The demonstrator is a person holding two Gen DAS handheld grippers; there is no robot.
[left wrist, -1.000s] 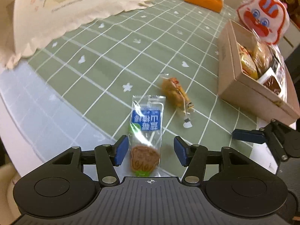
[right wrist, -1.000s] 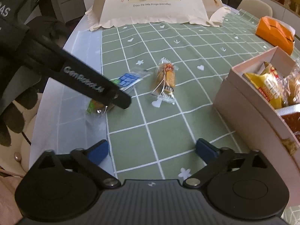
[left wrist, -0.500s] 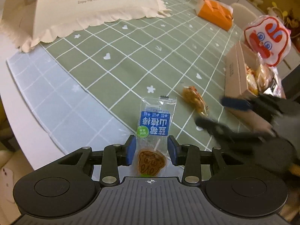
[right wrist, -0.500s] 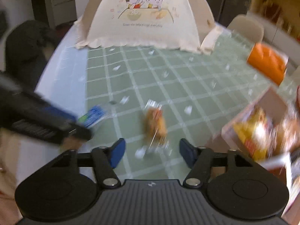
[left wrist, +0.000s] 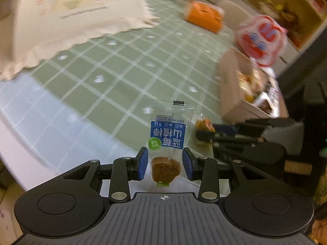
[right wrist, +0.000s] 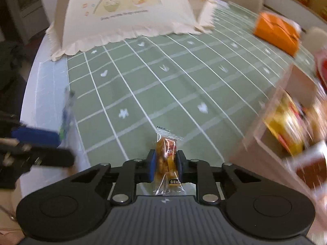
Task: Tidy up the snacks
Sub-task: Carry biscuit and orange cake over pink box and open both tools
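Nearby, snack box, food cover

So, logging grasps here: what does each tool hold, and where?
Left tool: blue-label lollipop packet, at its candy end. Right tool, closing: orange snack packet, around its middle.

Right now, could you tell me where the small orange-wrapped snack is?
In the right wrist view, the orange-wrapped snack sits between the closing pads of the right gripper, low and central, left of the cardboard box.

Soft, even indoor light, no hard shadows. Both fisheye views bend strongly toward the edges. Everything beyond the tongs smears with motion blur, worst to their right; between the tongs stays sharp.
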